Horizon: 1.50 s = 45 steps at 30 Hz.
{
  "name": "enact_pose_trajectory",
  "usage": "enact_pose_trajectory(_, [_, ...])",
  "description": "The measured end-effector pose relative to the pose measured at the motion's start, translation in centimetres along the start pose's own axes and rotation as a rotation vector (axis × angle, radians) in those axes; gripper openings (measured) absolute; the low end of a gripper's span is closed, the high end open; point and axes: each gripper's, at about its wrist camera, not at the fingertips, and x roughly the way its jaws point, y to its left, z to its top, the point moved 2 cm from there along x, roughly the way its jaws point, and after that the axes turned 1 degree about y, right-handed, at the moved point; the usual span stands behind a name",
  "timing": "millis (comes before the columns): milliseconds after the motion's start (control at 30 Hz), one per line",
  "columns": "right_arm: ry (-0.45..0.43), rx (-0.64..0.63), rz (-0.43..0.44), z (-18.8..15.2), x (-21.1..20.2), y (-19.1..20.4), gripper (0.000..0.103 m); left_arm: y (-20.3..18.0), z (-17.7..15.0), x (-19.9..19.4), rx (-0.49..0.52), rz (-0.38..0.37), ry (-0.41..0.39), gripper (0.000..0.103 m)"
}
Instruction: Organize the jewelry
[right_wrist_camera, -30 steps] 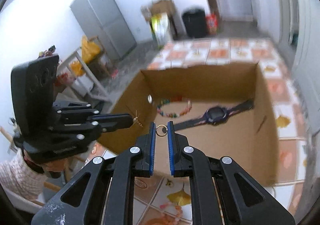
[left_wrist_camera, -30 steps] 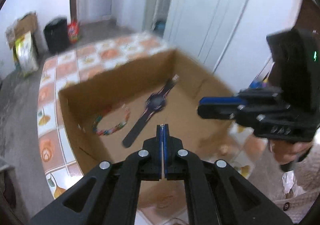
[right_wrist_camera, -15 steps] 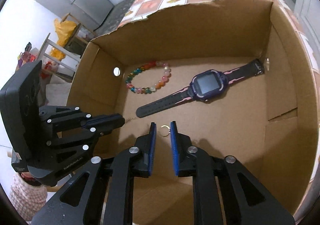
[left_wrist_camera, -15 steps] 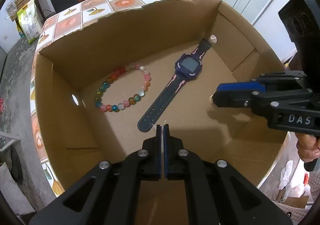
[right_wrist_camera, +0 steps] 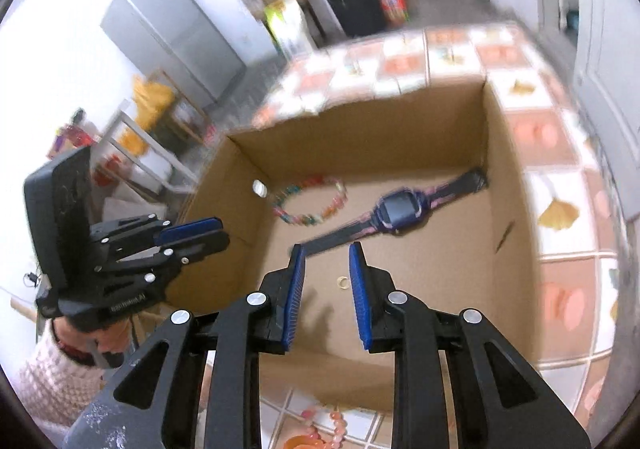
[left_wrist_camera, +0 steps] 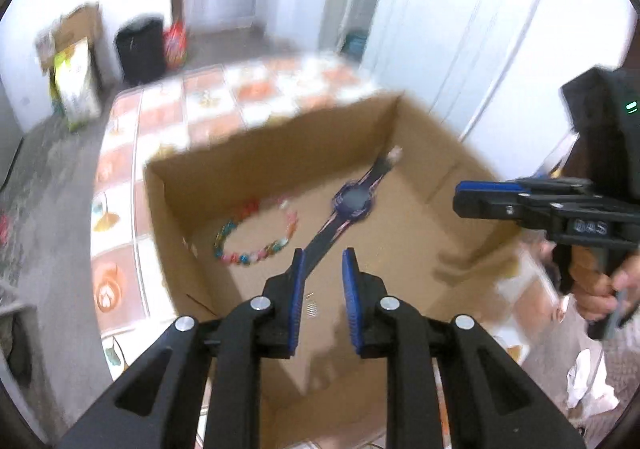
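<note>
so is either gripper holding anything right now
No. The left gripper and right gripper are both open and empty; the small ring lies loose on the cardboard box floor.

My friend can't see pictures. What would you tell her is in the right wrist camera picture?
An open gripper hovers over a cardboard box, its jaws apart with nothing between them. On the box floor lie a small gold ring, a purple watch and a colorful bead bracelet. The other gripper is at the left, outside the box.

Black hand-held gripper (right_wrist_camera: 324, 277) — blue pads (right_wrist_camera: 294, 301), silver screws.
</note>
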Motion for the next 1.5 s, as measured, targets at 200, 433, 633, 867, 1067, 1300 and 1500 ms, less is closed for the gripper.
enact_pose_trajectory(200, [-0.120, -0.057, 0.051, -5.7, -4.5, 1.2, 0.024, -4.1, -5.5, -4.9, 0.097, -0.151, -0.119, 0.018])
enact_pose_trajectory(433, [-0.015, 0.063, 0.009, -11.3, -0.3, -0.4, 0.017, -8.5, -10.4, 0.4, 0.185, -0.095, -0.008, 0.018])
enact_pose_trajectory(633, [0.033, -0.020, -0.064, -12.2, 3.2, 0.1, 0.016, -8.7, -12.2, 5.4, 0.242, 0.037, 0.063, 0.018])
enact_pose_trajectory(867, [0.065, -0.173, -0.120, -11.6, 6.7, 1.9, 0.020, -7.5, -13.5, 6.3, 0.203, 0.096, 0.080, 0.018])
enact_pose_trajectory(1067, [0.089, -0.232, -0.141, -11.5, 8.5, 3.0, 0.020, -7.2, -14.0, 6.4, 0.164, 0.107, 0.077, 0.018])
enact_pose_trajectory(1300, [0.113, -0.280, -0.192, -11.9, 9.3, 3.5, 0.020, -6.9, -13.6, 6.8, 0.153, 0.100, 0.076, 0.018])
enact_pose_trajectory(1500, [0.127, -0.308, -0.216, -12.1, 9.8, 4.1, 0.015, -5.7, -13.5, 6.2, 0.143, 0.096, 0.073, 0.018])
